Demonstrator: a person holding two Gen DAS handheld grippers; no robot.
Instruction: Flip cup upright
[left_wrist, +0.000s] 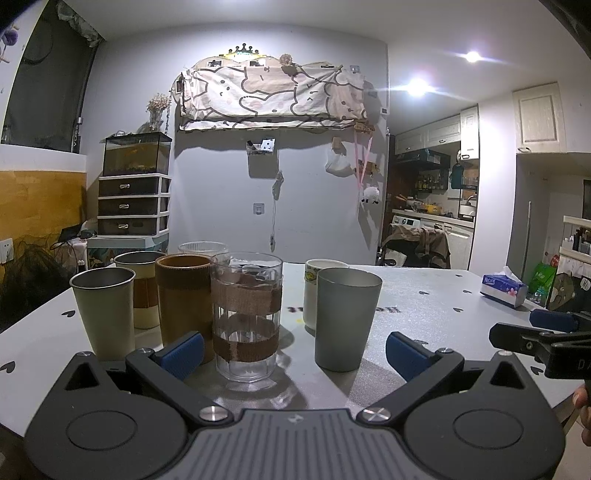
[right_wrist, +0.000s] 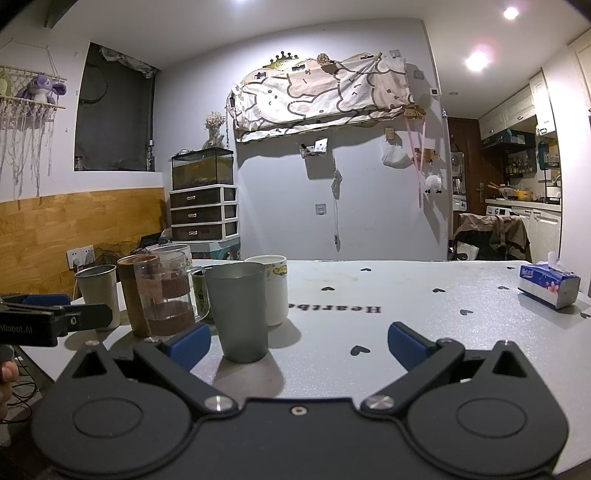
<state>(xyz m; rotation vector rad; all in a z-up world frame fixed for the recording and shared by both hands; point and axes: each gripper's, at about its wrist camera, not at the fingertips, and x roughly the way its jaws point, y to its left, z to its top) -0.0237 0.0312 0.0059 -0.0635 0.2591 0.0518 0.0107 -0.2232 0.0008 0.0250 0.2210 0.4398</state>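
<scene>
A grey tumbler (left_wrist: 345, 319) stands upright on the white table (left_wrist: 424, 295), mouth up; it also shows in the right wrist view (right_wrist: 242, 312). Left of it stands a clear glass with a brown band (left_wrist: 246, 317), also seen from the right wrist (right_wrist: 164, 295). My left gripper (left_wrist: 295, 352) is open and empty, just in front of these two cups. My right gripper (right_wrist: 299, 345) is open and empty, with the grey tumbler just inside its left finger (right_wrist: 190, 345). The right gripper also shows in the left wrist view (left_wrist: 546, 332) at the right edge.
Several more upright cups crowd the table's left: a brown cup (left_wrist: 184, 295), a steel cup (left_wrist: 103, 314), a white mug (left_wrist: 317, 291). A tissue box (right_wrist: 548, 286) lies at the far right. A drawer unit with a tank (right_wrist: 203, 206) stands against the wall.
</scene>
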